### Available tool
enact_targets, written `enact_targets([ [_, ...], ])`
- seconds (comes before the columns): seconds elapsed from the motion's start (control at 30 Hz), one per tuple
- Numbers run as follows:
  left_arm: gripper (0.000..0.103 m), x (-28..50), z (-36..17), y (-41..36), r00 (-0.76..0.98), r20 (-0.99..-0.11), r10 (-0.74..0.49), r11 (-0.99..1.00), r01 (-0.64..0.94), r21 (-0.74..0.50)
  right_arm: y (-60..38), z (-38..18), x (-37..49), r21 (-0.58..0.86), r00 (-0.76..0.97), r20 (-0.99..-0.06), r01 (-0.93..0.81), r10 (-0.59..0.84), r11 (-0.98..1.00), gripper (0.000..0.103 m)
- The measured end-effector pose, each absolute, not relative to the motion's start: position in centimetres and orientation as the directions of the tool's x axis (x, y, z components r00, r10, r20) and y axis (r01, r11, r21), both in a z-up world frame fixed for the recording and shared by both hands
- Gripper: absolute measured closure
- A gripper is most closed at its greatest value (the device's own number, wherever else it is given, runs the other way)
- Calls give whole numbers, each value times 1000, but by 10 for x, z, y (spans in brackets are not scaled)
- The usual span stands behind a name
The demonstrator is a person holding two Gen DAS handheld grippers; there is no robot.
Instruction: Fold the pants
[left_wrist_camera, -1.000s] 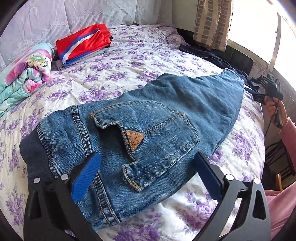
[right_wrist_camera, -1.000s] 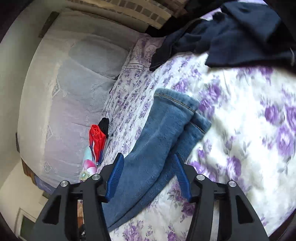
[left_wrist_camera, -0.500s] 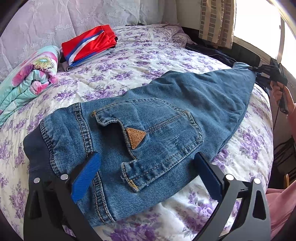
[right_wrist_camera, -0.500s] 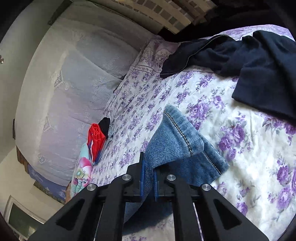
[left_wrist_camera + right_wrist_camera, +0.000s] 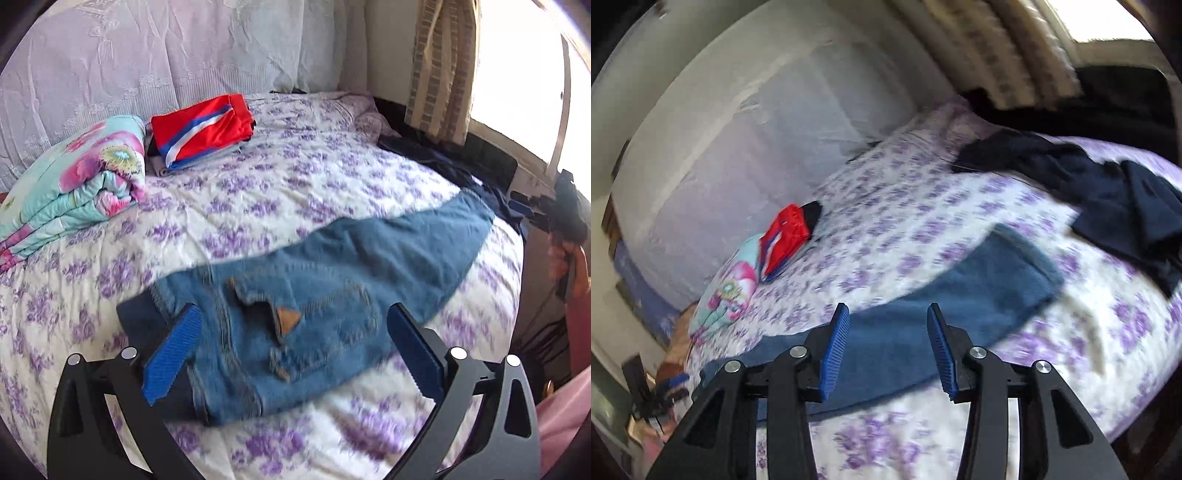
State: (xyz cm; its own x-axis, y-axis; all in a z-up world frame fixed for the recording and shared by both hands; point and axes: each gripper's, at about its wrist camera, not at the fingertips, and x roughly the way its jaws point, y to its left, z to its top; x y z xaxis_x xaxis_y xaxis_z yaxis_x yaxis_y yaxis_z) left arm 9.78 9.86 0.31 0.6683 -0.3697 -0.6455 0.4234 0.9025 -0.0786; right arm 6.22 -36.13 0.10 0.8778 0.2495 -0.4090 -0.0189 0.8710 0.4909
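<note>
Now both tools, left (image 5: pixel 291 350) and right (image 5: pixel 888 350), hover open and empty above the jeans (image 5: pixel 332 280).

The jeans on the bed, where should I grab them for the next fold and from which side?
Take the jeans at the leg hem, the free square end lying flat by the dark clothes. Come in low from the bed's near edge with the right claw, now open above the leg.

Left wrist view over the jeans (image 5: pixel 332 280) waistband, right wrist view from their leg end, both angled down, sharing the bed (image 5: pixel 295 177)
</note>
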Motion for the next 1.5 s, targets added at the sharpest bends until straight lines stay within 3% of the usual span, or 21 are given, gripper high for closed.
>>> enact_targets([
  [0.07, 5, 117, -2, 90, 641, -672, -371, 905, 413, -105, -303, 15, 85, 426, 861, -382, -159, 336, 891, 66],
  [0.13, 5, 136, -17, 84, 606, -721, -337, 917, 384, -106, -254, 18, 111, 398, 820, -373, -281, 434, 873, 79],
  [0.2, 5, 150, -42, 86, 554, -776, -301, 934, 337, -121, -199, 15, 141, 373, 757, -411, -370, 509, 851, 85],
  [0.27, 5, 149, -57, 94, 558, -771, -308, 933, 335, -131, -154, 9, 168, 369, 695, -442, -435, 566, 822, 88],
  [0.4, 5, 138, -59, 93, 589, -749, -303, 927, 363, -89, -97, -23, 214, 366, 611, -546, -441, 572, 820, 88],
  [0.47, 5, 136, -60, 91, 596, -746, -296, 926, 370, -72, -90, -60, 236, 380, 533, -667, -358, 521, 853, 90],
  [0.57, 5, 135, -61, 88, 599, -750, -281, 925, 377, -46, -104, -81, 239, 489, 460, -668, -322, 585, 811, 92],
  [0.67, 5, 134, -61, 87, 604, -749, -271, 928, 371, -36, -115, -53, 228, 489, 474, -650, -337, 594, 804, 84],
  [0.73, 5, 134, -61, 88, 603, -750, -272, 929, 367, -42, -119, -29, 227, 459, 504, -621, -387, 600, 800, 59],
  [0.77, 5, 133, -61, 88, 602, -751, -272, 929, 367, -42, -117, -18, 230, 417, 520, -622, -413, 586, 810, 56],
  [0.93, 5, 132, -60, 89, 601, -750, -278, 929, 366, -51, -96, -5, 266, 310, 463, -678, -524, 571, 793, 55],
  [1.13, 5, 131, -61, 88, 603, -748, -276, 929, 367, -46, -69, -36, 293, 292, 202, -824, -649, 529, 703, 53],
  [1.3, 5, 130, -61, 87, 603, -749, -275, 928, 369, -43, -56, -36, 290, 274, 59, -876, -756, 479, 594, 51],
  [1.37, 5, 132, -61, 87, 603, -748, -277, 927, 372, -43, -52, -39, 294, 293, -8, -887, -783, 463, 549, 49],
  [1.5, 5, 132, -62, 87, 603, -748, -278, 926, 375, -41, -44, -41, 290, 375, -182, -874, -842, 450, 389, 34],
])
